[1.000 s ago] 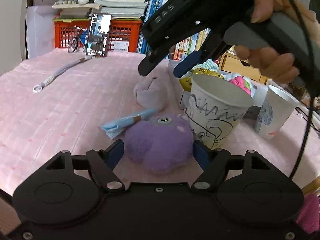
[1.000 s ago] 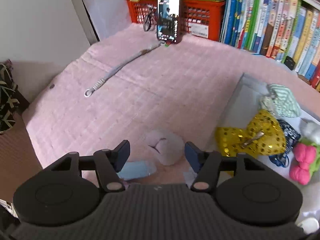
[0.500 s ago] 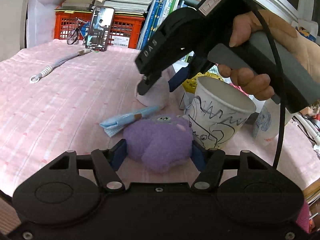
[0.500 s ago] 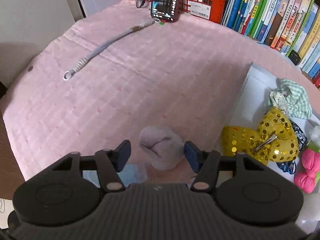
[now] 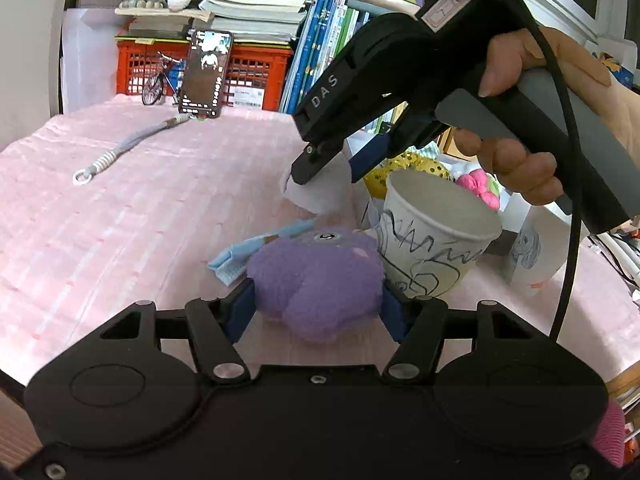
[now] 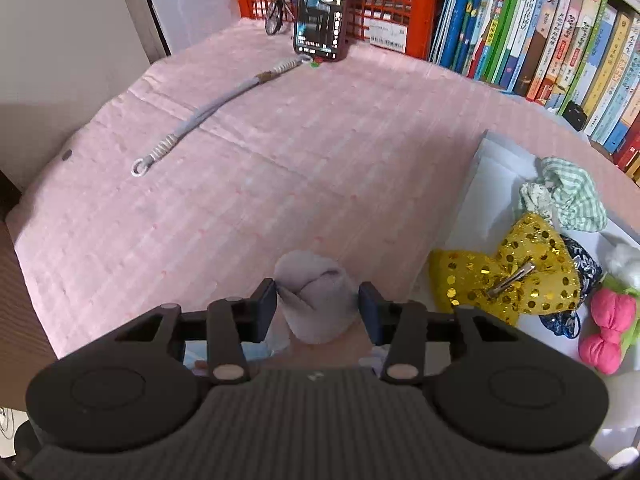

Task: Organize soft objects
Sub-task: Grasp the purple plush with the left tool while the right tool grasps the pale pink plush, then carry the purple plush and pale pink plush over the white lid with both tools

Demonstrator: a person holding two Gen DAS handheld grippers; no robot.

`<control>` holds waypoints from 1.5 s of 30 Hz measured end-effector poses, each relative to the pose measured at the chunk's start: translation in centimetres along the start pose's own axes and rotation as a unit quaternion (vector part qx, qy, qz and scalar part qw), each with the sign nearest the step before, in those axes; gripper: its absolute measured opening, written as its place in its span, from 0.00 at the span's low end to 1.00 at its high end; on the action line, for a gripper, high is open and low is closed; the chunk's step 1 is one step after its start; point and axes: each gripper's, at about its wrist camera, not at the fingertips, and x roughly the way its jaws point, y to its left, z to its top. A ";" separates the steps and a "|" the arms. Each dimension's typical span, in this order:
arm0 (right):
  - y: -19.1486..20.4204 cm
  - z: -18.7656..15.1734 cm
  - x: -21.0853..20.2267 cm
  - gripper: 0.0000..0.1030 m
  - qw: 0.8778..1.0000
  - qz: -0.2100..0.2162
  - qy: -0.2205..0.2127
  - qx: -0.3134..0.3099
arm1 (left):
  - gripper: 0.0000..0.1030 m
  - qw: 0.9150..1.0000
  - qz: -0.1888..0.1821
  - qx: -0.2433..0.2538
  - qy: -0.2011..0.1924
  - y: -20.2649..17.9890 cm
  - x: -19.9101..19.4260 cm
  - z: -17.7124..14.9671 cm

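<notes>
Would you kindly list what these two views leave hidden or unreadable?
- Paper cup base, left wrist view: hidden behind the purple plush.
- Blue cloth, left wrist view: partly covered by the plush; right wrist view: behind the right tool.
- Phone top, right wrist view: cut off by the frame edge.
- Book titles: too small.

The left tool (image 5: 316, 304) is sitting low in the frame, its jaws pressing a purple plush. The right tool (image 6: 318, 306), gripped by a hand (image 5: 532, 136) at upper right, has been closing on a grey bundle.
</notes>
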 end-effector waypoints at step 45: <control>-8.5 -9.6 -13.1 0.48 0.983 -0.017 -0.164 0.078 | 0.60 0.997 0.016 0.043 -0.070 -5.1 -2.7 6.7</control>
